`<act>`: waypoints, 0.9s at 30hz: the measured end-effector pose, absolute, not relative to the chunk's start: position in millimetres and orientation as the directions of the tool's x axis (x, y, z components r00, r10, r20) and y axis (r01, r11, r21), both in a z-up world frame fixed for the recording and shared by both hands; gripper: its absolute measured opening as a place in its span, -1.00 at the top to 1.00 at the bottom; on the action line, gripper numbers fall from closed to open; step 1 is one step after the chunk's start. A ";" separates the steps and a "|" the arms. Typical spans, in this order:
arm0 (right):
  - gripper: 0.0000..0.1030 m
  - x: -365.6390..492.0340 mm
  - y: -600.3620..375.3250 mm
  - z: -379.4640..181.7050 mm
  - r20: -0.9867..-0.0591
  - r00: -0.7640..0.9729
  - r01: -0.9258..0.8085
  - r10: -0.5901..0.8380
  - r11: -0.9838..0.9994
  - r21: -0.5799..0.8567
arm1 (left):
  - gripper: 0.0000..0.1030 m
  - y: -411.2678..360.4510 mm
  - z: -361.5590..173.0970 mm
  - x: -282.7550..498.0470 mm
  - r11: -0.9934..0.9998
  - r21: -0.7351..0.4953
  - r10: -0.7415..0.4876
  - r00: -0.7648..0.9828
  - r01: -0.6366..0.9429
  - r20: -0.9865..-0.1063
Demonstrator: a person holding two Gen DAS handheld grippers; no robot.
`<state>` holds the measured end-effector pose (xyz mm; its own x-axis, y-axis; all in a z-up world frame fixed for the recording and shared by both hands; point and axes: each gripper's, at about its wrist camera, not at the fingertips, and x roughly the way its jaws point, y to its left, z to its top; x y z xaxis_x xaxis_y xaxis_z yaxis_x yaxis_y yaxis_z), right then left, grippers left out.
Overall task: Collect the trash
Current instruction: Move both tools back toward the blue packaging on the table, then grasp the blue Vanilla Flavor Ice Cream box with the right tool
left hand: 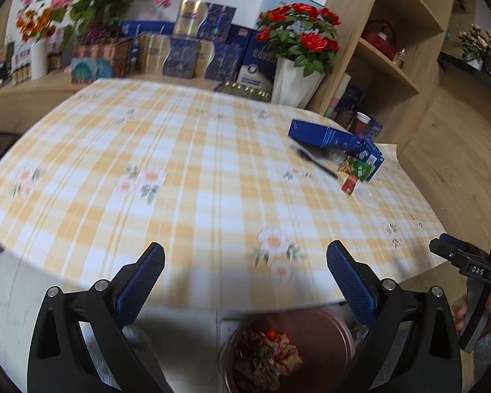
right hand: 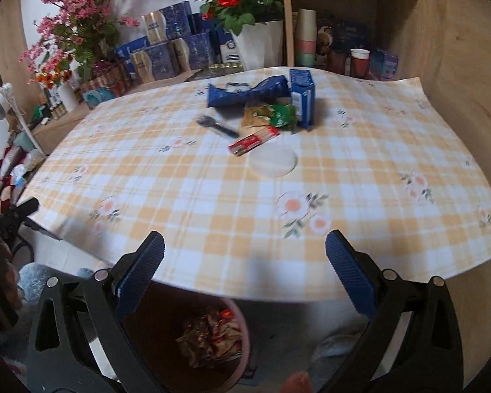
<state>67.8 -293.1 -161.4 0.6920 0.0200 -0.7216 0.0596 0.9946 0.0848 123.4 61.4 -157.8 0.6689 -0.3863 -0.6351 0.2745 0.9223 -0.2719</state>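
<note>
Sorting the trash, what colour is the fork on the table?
Black fork, clearest in the right wrist view.

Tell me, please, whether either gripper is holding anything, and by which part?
Nothing is held: the left gripper and right gripper are both open and empty.

We are holding both grippers at the near table [right hand: 360, 177] edge. Ahead of the right gripper [right hand: 245, 252], its jaws spread wide, a trash pile is sitting far across the table: a bag [right hand: 245, 93] at the back, a carton [right hand: 302, 96] standing just right of it, a fork [right hand: 216, 126] to the left, a wrapper [right hand: 253, 140] in front, a lid [right hand: 273, 162] nearest us. Below the jaws of the left gripper [left hand: 245, 260], also spread, a bin [left hand: 327, 330] is standing under the table edge, holding crumpled trash [left hand: 266, 355].
</note>
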 end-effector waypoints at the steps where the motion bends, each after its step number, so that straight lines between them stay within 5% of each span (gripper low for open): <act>1: -0.89 71.5 -295.0 -160.9 -0.722 0.692 0.063 0.010 0.995 0.074 | -0.88 56.4 -154.5 129.8 0.923 -0.260 -0.386 0.673 0.285 -0.631; 27: -0.89 172.9 -359.2 -167.1 -0.690 0.722 0.115 -0.053 0.992 0.044 | -0.88 5.3 -158.7 205.4 0.906 -0.232 -0.416 0.637 0.354 -0.649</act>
